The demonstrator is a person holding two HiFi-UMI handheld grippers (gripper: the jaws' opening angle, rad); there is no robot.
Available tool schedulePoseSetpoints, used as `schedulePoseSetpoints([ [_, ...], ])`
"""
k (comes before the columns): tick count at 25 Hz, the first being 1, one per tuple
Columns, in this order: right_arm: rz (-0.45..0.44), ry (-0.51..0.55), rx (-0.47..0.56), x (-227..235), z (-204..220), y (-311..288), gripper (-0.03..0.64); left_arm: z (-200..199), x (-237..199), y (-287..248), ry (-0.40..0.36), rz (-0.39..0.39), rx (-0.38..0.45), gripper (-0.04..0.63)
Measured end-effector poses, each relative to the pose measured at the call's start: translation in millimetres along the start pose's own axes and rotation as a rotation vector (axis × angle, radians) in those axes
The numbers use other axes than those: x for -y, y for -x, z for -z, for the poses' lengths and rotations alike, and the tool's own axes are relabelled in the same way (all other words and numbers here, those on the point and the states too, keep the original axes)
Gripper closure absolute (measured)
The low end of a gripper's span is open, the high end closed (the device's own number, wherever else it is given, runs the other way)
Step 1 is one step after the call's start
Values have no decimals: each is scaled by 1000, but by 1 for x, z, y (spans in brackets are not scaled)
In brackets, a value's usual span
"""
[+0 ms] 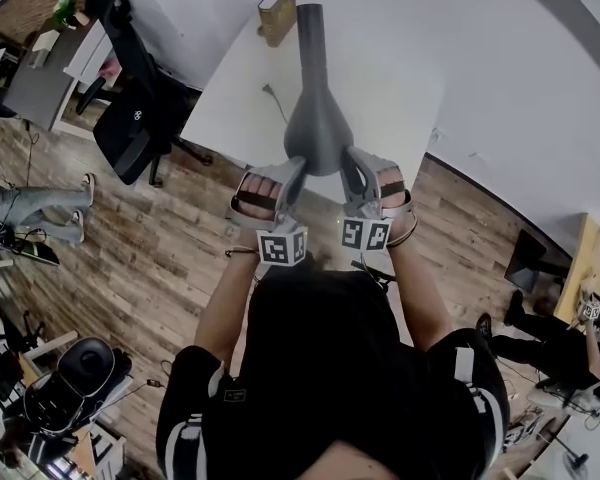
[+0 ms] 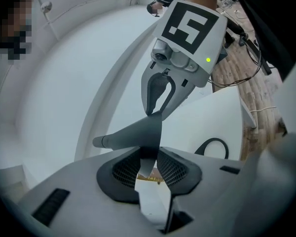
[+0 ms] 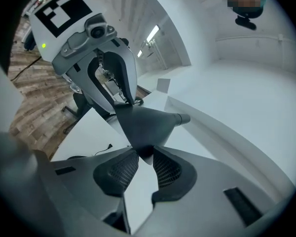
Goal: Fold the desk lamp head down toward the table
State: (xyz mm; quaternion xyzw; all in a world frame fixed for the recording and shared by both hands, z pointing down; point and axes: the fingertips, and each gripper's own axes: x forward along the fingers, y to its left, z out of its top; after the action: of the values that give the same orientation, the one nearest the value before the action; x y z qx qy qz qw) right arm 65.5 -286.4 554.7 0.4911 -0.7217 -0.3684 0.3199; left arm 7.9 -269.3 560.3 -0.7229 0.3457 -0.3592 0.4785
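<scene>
The grey desk lamp head [image 1: 315, 118] flares wide toward me over the white table [image 1: 400, 78], and its narrow neck runs toward the far edge. My left gripper [image 1: 283, 180] stands at the left side of the wide rim and my right gripper [image 1: 356, 173] at the right side. In the left gripper view the thin rim [image 2: 138, 132] lies between the left gripper [image 2: 149, 157] pads, which stand slightly apart around it. The right gripper [image 3: 145, 157] straddles the opposite rim [image 3: 148, 122] the same way, also open.
A book [image 1: 277, 12] stands at the table's far edge beside the lamp neck. A thin cable [image 1: 274, 98] lies on the table left of the lamp. A black office chair [image 1: 130, 118] stands on the wooden floor to the left.
</scene>
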Motion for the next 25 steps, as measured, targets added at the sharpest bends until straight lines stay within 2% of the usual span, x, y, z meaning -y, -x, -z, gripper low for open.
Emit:
schedulePoseSetpoints([
  [11,4,65,-44,-21,22,-18,483,13,24,-20,-46,43,-21,466],
  [15,-6,93,-64,-27,27,-25,472,18,31,-26,-37,70,-21,465],
  [19,-19,95,-85,-28,31,-27,463,19,34,-30,-62,73,-27,462],
  [25,-26,93,-94,-32,31,-35,453,25,37,-35,-58,88,-23,457],
])
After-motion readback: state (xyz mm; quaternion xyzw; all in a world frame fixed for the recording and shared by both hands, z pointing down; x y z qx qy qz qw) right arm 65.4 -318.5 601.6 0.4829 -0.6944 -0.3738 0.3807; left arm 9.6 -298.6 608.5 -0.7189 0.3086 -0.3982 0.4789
